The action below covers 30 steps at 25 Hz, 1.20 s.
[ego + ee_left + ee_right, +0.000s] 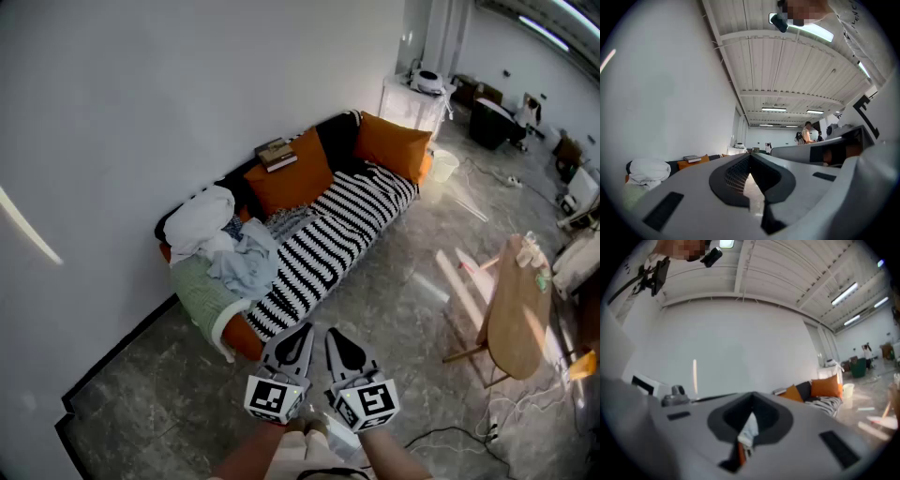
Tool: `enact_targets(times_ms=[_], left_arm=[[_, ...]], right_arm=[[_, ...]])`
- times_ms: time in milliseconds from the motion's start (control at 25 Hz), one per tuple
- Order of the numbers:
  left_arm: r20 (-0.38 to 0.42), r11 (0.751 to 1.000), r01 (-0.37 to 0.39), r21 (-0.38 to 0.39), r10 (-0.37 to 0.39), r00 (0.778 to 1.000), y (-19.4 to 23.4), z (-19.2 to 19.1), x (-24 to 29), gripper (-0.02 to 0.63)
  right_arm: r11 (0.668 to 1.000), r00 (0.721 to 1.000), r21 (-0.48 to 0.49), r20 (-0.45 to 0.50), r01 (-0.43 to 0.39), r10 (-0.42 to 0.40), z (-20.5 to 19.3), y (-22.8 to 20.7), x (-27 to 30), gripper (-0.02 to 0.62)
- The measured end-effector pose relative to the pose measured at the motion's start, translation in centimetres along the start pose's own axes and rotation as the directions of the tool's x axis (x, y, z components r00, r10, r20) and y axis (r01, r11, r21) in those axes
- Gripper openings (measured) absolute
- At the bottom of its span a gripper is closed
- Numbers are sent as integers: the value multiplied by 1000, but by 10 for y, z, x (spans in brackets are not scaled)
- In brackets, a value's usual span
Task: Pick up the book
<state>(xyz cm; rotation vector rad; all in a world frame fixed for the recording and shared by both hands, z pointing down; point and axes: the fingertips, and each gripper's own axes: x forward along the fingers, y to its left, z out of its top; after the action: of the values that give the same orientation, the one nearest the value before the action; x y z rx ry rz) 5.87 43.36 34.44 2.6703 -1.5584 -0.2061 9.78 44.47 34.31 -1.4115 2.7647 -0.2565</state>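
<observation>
One book point(276, 155) atop sofa point(356, 220); grey floor point(398, 319)

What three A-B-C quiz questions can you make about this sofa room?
1. Where is the book? A in a drawer; B on top of an orange cushion; C on a chair.
2. What colours are the sofa cover stripes? A red and blue; B green and yellow; C black and white.
3. How are the jaws of the left gripper and right gripper? A both shut; B both wide open; C one gripping the book.
Answers: B, it lies on the cushion's top; C, dark and white bands; A, each pair meets, nothing held.
</observation>
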Motion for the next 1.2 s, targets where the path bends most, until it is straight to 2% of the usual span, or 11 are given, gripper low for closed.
enact_targets(times_ms=[480,560,680,1000,1200], left_arm=[[0,1000,3,17,-3,1000,-17,-7,8,21],[7,999,15,46,-15,1000,-18,-10,8,21],[11,999,17,34,-18,1000,-18,-9,8,21],[13,1000,7,27,-8,1000,0,-16,24,21],[15,999,31,24,-31,999,21,-16,52,21]], right_arm=[[1000,1000,-18,9,-8,8,2,-15,-8,12],[1000,1000,-15,25,-4,4,6,-17,-9,12],[1000,999,9,35,2,-2,6,-19,-9,12],[1000,999,14,33,13,-13,3,-29,10,12],[1000,999,-3,37,19,-19,11,-37,41,12]])
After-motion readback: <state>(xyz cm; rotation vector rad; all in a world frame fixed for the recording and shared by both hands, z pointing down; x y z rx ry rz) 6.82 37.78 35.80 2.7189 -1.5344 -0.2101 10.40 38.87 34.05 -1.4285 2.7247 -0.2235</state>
